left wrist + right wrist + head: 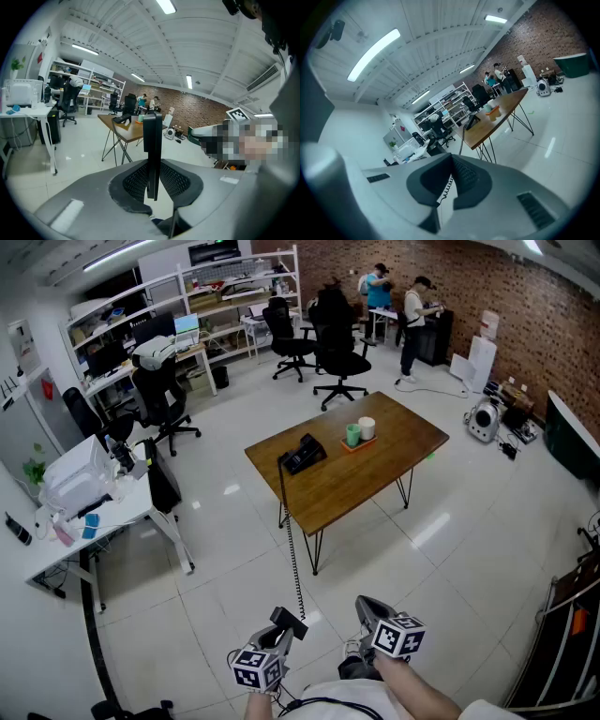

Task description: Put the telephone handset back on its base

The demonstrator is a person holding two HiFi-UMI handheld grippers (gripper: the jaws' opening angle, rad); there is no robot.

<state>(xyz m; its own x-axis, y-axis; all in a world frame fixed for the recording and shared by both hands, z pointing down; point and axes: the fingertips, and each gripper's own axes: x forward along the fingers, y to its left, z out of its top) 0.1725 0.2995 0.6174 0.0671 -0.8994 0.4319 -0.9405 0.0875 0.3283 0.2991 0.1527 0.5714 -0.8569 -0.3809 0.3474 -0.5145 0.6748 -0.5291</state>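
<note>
Closest in, well short of the table, the left gripper (pixel 277 634) is clenched on the black telephone handset (pixel 288 621). In the left gripper view its ribbed pads press both flat sides of the handset (pixel 152 136), which stands upright between them. Beside it the right gripper (pixel 368 607) holds nothing. In the right gripper view its jaws meet at the tips, and the black coiled cord (pixel 447 185) shows through the gap beneath them.

That cord (pixel 292 559) stretches from the handset over the white tiled floor (pixel 234 549) up to the near left corner of the brown wooden table (pixel 375 470) on black hairpin legs. The black telephone base (pixel 303 454) sits at that corner, so the handset is off its base and far from it. Farther along the tabletop, a green cup (pixel 352 434) and a white cup (pixel 367 427) stand touching on a small orange tray (pixel 358 444).

Beyond the table's far side are black office chairs (pixel 339 357). Past them, people (pixel 412 310) stand near the red brick wall (pixel 487 287).
</note>
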